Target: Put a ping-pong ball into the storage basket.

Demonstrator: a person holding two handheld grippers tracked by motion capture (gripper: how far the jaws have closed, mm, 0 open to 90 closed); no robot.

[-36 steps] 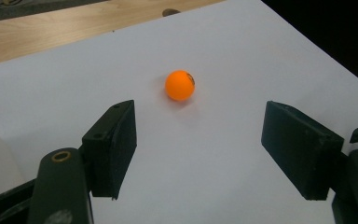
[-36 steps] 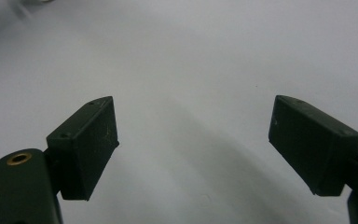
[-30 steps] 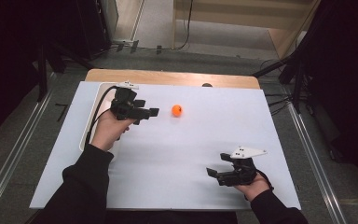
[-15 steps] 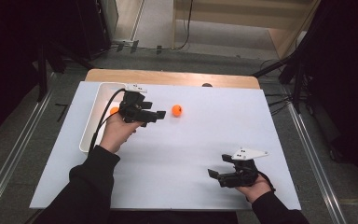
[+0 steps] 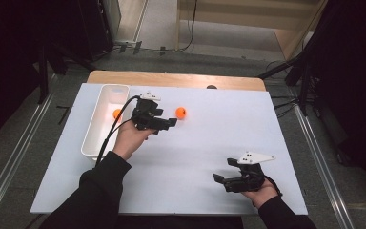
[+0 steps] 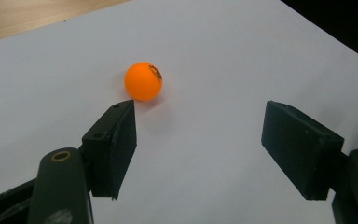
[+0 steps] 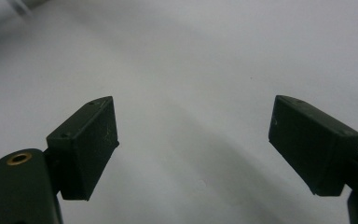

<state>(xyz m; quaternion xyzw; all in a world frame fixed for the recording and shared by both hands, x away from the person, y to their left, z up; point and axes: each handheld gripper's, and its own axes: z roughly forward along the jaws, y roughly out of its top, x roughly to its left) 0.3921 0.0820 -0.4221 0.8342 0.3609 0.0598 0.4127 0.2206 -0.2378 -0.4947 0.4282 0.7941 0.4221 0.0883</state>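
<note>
Over the last second the left gripper [image 5: 167,123] has swung away from the bin toward the loose ball, leaving a second orange ball [image 5: 116,113] lying inside the long white plastic bin [image 5: 106,97]. The white sheet-covered table [image 5: 209,143] carries everything, with the bin along its left edge. The right gripper [image 5: 225,179] rests low near the front right of the table, jaws spread wide and empty over bare white surface. The left gripper's jaws are also spread apart, holding nothing. The small orange table-tennis ball [image 6: 143,81] sits on the sheet just beyond the tip of the left gripper's left-hand jaw, close to it but apart, right of the bin.
</note>
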